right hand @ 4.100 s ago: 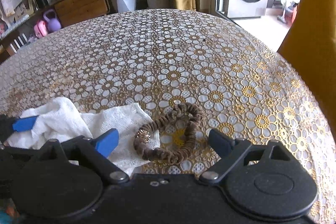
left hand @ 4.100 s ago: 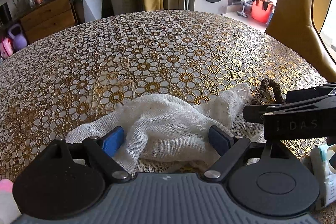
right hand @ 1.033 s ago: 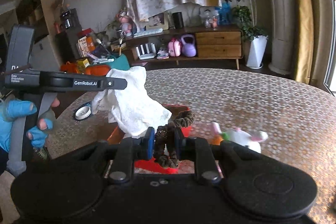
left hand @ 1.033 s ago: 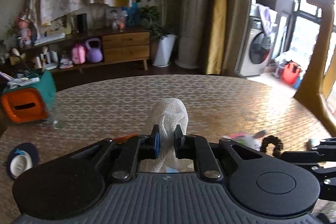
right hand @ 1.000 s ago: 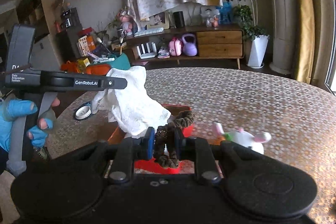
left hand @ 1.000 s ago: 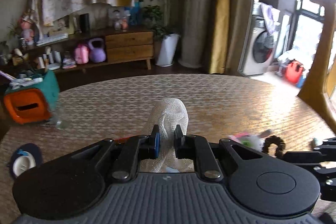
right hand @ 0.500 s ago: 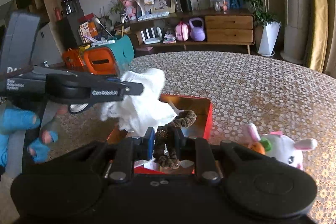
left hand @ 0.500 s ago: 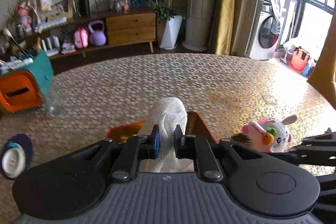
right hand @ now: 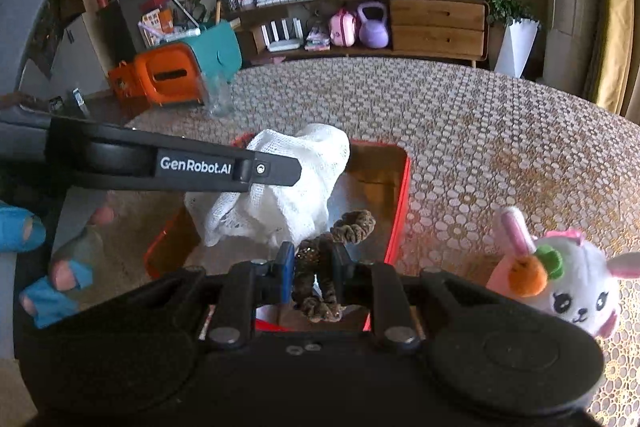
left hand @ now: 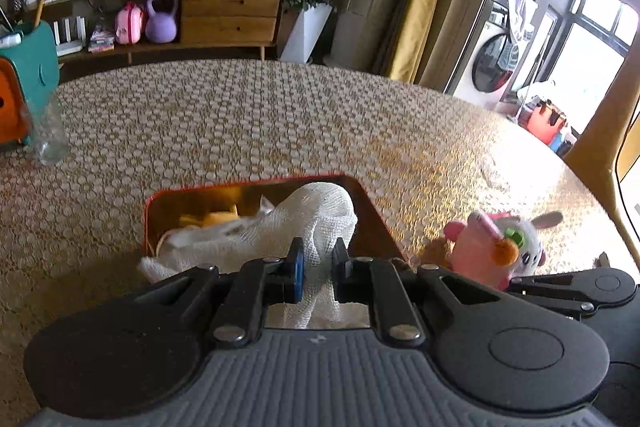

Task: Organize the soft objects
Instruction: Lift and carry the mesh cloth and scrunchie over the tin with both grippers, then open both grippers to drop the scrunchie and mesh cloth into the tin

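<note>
The left gripper [left hand: 316, 261] is clamped on a bunched fold of the white gauze cloth [left hand: 296, 223], whose free end drapes ahead of it into the red box [right hand: 400, 195], apparently so the cloth can be dropped straight in. The right gripper [right hand: 310, 273] pinches the brown scrunchie [right hand: 344, 231] narrowly, its loop sticking up ahead of the jaws, just over the box's near edge and beside the hanging cloth. Both soft things look poised for release into the same container. The plush bunny [right hand: 560, 283] sits on the worktop [right hand: 500, 131] just to the right of the right gripper, outside the box and probably the next thing to gather.
</note>
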`<act>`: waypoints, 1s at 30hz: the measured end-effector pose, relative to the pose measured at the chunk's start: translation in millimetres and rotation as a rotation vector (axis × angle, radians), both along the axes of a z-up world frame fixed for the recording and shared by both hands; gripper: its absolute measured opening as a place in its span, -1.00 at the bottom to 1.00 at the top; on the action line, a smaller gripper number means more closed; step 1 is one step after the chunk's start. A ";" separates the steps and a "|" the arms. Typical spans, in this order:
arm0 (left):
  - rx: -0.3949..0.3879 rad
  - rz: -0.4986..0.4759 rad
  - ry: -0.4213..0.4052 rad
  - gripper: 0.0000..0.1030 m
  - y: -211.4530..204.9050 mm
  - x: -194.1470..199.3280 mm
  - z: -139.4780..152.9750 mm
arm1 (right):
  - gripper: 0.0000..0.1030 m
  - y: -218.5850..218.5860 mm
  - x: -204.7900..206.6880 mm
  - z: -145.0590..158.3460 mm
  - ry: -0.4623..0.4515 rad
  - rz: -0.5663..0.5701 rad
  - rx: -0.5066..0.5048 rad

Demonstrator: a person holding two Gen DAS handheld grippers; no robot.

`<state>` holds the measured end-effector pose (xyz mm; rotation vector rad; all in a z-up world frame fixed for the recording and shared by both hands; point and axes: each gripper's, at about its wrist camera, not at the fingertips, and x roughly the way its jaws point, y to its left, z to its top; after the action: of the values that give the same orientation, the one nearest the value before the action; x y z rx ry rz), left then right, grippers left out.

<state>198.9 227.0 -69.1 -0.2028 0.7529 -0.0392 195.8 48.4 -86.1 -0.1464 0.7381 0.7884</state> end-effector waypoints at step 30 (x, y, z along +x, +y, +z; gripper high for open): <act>0.008 -0.013 0.023 -0.68 -8.1 -15.9 -21.4 | -0.25 -1.1 -8.1 -9.4 -0.021 -0.015 -0.042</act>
<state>183.0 218.9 -90.6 -0.1905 0.7776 -0.0463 187.7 47.3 -95.5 -0.1867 0.7353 0.7567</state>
